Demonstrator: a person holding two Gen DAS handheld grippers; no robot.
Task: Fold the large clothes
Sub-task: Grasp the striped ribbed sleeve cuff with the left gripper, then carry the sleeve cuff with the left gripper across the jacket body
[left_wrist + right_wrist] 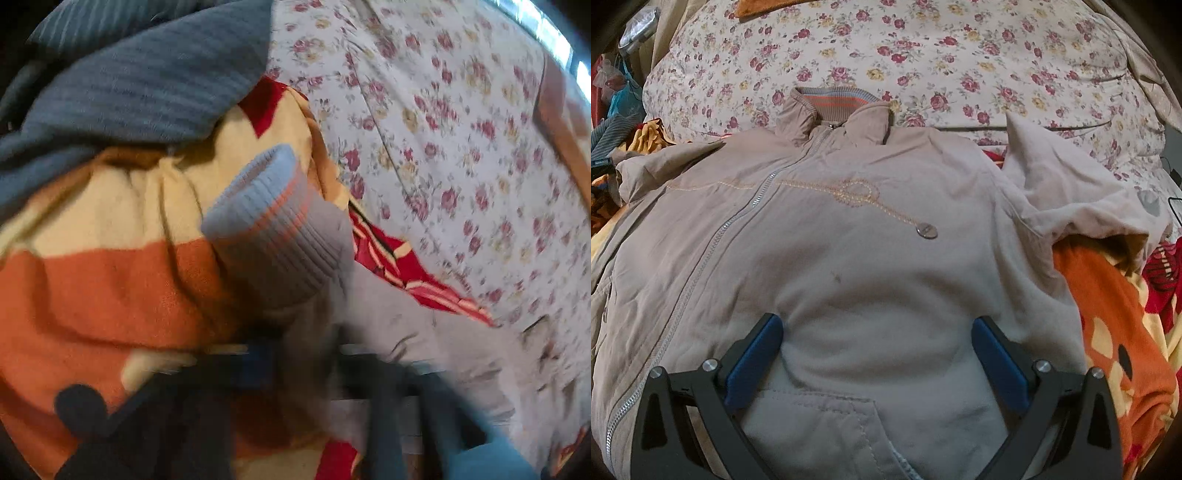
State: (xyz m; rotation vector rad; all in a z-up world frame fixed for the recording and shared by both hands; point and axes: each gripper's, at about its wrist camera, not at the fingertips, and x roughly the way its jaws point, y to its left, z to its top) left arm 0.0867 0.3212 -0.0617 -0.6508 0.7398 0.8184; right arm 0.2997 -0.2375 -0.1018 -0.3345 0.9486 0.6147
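Observation:
A beige zip-up jacket (871,229) lies front-up on the bed, its collar (831,107) at the far end. One sleeve (1063,184) lies bunched at the right. My right gripper (877,325) hovers open over the jacket's lower front, with only flat fabric below its blue pads (757,354). In the blurred left wrist view, my left gripper (306,354) is shut on the jacket's other sleeve (388,321) just behind its ribbed grey-blue cuff (273,225). The cuff sticks up past the fingertips.
An orange, yellow and red blanket (110,280) lies under the jacket (1115,325). A floral sheet (923,48) covers the bed beyond. A blue-grey ribbed knit garment (147,81) lies at the upper left. Clutter (617,96) sits off the bed's left edge.

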